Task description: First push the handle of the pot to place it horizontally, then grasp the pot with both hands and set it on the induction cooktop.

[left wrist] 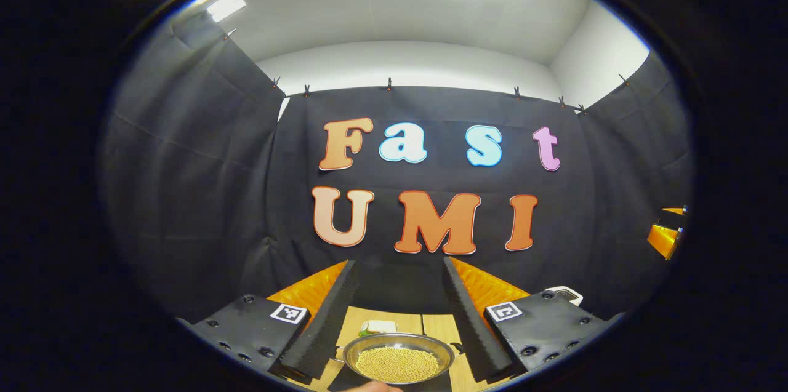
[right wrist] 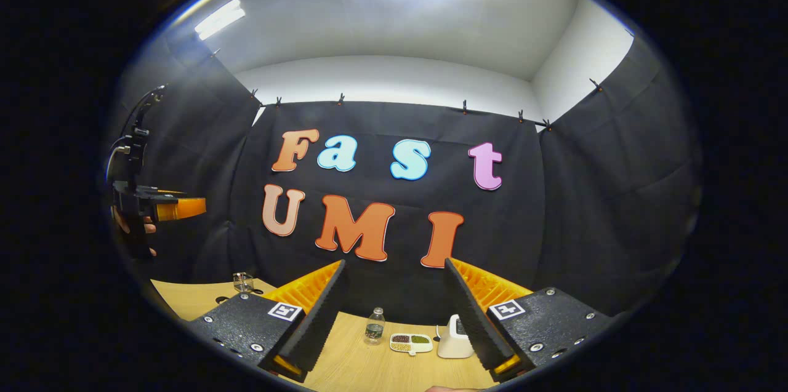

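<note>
Between the fingers of the left gripper (left wrist: pixel 397 312), low in the left gripper view: pot (left wrist: pixel 398 358), round, metal, filled with small yellow grains, resting on the wooden desk (left wrist: pixel 438 325). Fingers spread wide apart, holding nothing, raised above the desk and clear of the pot rim. Small white dish (left wrist: pixel 378 326) noted just behind the pot. Pot handle not discernible.

Right gripper view: right gripper (right wrist: pixel 394 312) likewise spread apart and empty, held above the desk. Beyond it, on the desk surface: small clear bottle (right wrist: pixel 374 325), upright; divided white tray (right wrist: pixel 411 343) with dark, green and pale contents, just right of the bottle; white device (right wrist: pixel 454 338) beside the tray, partly hidden by the right finger. Small glass jar (right wrist: pixel 243 282) standing well apart at the far left of the desk. Left gripper visible at the far left edge of this view, held aloft in a hand (right wrist: pixel 136 226). Cooktop not identifiable with certainty.
</note>
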`<action>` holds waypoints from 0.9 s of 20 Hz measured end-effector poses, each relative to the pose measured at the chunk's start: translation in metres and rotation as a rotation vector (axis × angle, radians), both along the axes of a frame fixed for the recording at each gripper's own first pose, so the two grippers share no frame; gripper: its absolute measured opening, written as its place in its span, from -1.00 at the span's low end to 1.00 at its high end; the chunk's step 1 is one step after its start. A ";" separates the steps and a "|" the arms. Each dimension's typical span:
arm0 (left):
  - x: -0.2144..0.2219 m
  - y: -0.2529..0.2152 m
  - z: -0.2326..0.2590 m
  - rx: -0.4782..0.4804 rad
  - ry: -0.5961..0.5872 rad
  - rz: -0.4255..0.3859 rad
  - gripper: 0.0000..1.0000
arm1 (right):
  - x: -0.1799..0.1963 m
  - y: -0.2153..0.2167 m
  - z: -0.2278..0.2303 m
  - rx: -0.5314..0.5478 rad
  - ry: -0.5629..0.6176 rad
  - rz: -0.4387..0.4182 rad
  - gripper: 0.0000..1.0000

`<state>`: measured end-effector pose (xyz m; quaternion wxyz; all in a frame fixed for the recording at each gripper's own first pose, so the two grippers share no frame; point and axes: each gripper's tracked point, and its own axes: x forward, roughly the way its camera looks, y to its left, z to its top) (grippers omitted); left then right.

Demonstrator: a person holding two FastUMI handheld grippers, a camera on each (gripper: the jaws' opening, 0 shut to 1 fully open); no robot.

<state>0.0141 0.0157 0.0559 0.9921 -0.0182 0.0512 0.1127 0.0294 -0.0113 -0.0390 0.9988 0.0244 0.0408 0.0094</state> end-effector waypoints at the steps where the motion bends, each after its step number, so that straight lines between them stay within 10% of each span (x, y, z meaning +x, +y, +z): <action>1: 0.000 0.001 0.001 0.010 -0.001 0.005 0.86 | 0.000 0.001 0.001 0.011 -0.006 0.004 0.89; 18: -0.001 0.007 0.021 0.079 -0.059 0.004 0.86 | 0.008 0.003 0.028 0.030 -0.085 0.034 0.89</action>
